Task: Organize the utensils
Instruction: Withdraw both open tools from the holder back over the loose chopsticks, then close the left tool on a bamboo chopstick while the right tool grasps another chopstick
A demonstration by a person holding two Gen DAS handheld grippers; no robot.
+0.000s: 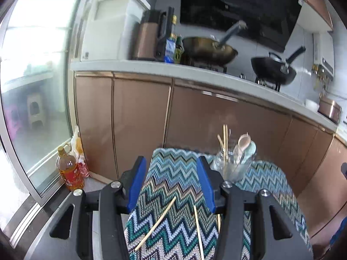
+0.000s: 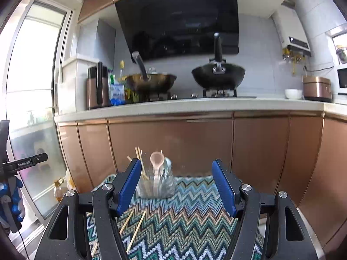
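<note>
Setting: kitchen with copper-brown cabinet doors [image 2: 169, 143], a pale worktop carrying two woks, and a bright glass door at the left.
Work surface: small counter covered by a zigzag-patterned knitted cloth in teal, blue and beige [image 2: 186, 214], standing in front of the cabinets.
Holder: clear glass jar [image 2: 157, 186], upright at the far edge of the cloth.
Already sorted: several thin wooden chopsticks [image 2: 138, 158] stand in the jar's left part; a pale pink spoon [image 2: 156, 162] and a pale green spoon [image 2: 168, 164] stand bowl-up beside them in the same jar.
Still loose: two light wooden chopsticks [image 1: 155, 224] [image 1: 198, 231] lie flat on the cloth near its front, apart from each other and well short of the jar; the right wrist view shows at least two, and the tongs hide the lower-left cloth.
Left tongs [image 1: 171, 184]: blue-padded jaws parted, nothing between the pads, poised over the loose chopsticks and pointing toward the jar.
Right tongs [image 2: 176, 188]: jaws parted wide, empty, aimed at the jar, which shows just behind the left pad.
Progress, as judged: well along, since the spoons and most of the chopsticks are housed.
Remaining, as judged: lifting each loose chopstick from the cloth and standing it in the jar.
Difficulty, as judged: thin sticks lying flat on soft knit offer little to pinch.
</note>
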